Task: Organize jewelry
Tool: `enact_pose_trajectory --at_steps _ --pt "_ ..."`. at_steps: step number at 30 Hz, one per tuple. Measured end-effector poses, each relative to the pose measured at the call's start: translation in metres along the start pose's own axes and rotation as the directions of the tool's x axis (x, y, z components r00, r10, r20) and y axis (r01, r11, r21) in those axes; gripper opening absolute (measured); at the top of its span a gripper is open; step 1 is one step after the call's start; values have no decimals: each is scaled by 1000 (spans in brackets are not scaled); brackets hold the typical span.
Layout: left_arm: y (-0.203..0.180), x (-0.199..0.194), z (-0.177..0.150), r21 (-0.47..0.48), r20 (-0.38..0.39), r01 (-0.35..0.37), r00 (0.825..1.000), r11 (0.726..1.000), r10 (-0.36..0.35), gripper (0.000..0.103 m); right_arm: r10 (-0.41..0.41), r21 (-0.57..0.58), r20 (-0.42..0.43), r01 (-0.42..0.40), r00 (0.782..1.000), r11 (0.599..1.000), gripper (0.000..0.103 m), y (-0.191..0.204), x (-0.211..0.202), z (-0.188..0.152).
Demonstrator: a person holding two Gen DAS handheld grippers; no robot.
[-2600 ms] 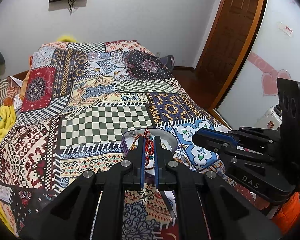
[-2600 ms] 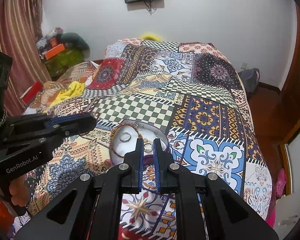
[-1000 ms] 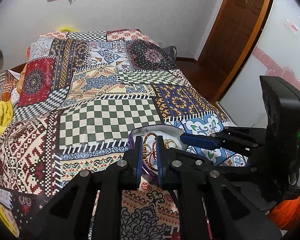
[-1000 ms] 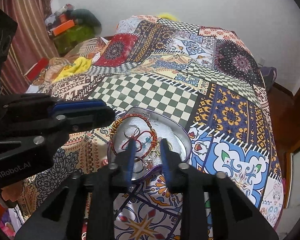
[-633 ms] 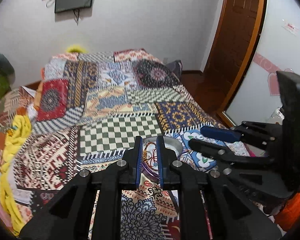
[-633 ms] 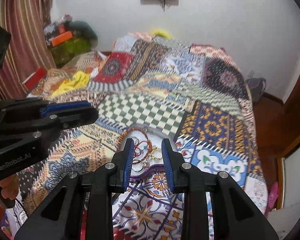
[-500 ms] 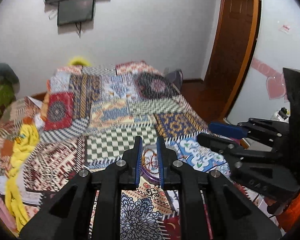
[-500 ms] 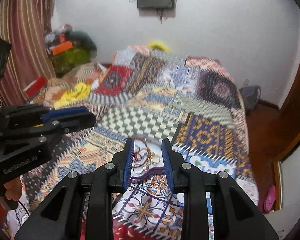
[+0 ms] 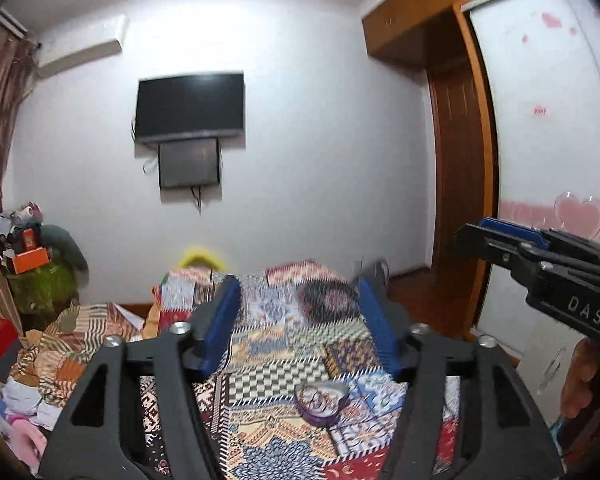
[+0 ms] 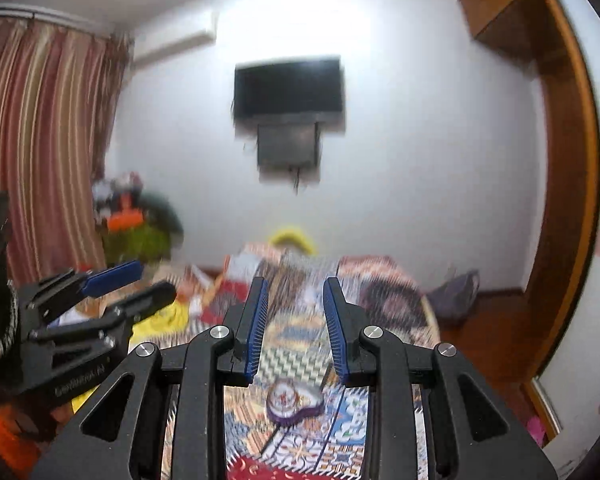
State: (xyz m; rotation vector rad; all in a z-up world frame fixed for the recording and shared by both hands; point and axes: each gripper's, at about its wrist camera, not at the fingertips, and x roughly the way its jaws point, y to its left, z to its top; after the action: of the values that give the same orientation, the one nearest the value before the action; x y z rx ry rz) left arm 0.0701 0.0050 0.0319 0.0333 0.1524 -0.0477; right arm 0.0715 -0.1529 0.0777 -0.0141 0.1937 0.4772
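1. A heart-shaped tin (image 9: 321, 399) with a purple wall and a pale inside lies on the patchwork bedspread (image 9: 284, 432), near the bed's front edge; it holds a small tangle of jewelry (image 9: 318, 397) (reddish and gold loops, too blurred to tell apart).
2. In the right wrist view the same tin (image 10: 294, 400) sits low between the two fingers, well apart from them.
3. The left gripper (image 9: 299, 322) has just been opening; its blue-padded fingers (image 9: 222, 326) stand wide with nothing between them.
4. The right gripper (image 10: 293, 324) has also just been opening, to a narrower gap, and it is empty.
5. Both grippers hang above the bed, pointing toward the wall-mounted television (image 9: 190, 106).
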Motion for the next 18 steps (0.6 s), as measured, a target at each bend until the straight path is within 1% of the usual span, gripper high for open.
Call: enact_pose_trajectory --at_steps 1,2,3,4,5,6,7,8,9,10,11,13,16,18 --pt "0 -8 1 -13 17 -2 1000 1000 3 68 -11 4 27 11 1000 1000 39 2 -9 1" --pt "0 -12 3 -20 25 -5 1000 1000 5 70 -22 9 46 22 999 1000 44 3 -13 0" --pt "-1 -17 3 -24 31 -9 999 1000 10 73 -40 15 73 39 997 999 52 5 -22 -1" --pt "-2 -19 3 -26 35 -14 999 1000 15 80 -53 17 89 51 995 999 57 7 -25 -2" --pt "-2 -24 2 -33 42 -19 999 999 21 88 -66 17 100 65 993 998 59 8 -27 -4" --pt "-1 -26 1 -41 49 -21 999 999 23 91 -81 18 110 79 991 997 65 11 -30 -5" --pt "-1 -29 0 -48 54 -23 998 999 25 93 -96 17 116 94 989 995 73 13 -32 -7" --pt "-1 -31 -1 -53 57 -25 998 998 28 95 -109 19 122 108 987 994 77 14 -32 -8" --pt "-1 -33 -1 -54 56 -26 998 998 29 96 -126 25 130 124 983 992 85 14 -32 -10" --pt "-1 -34 -1 -56 54 -32 998 998 35 97 -139 31 134 136 981 990 89 14 -32 -12" --pt "-1 -34 -2 -58 51 -38 998 998 41 99 -145 35 136 142 980 989 91 14 -36 -12" --pt "-4 -40 -2 -61 47 -42 998 997 45 99 -153 40 132 149 979 988 98 15 -36 -13" --pt "-3 -40 -3 -70 39 -40 998 997 43 100 -179 41 131 175 975 984 101 15 -38 -14" --pt "-3 -40 -5 -74 28 -34 999 997 36 100 -177 36 122 174 977 984 101 15 -38 -14"
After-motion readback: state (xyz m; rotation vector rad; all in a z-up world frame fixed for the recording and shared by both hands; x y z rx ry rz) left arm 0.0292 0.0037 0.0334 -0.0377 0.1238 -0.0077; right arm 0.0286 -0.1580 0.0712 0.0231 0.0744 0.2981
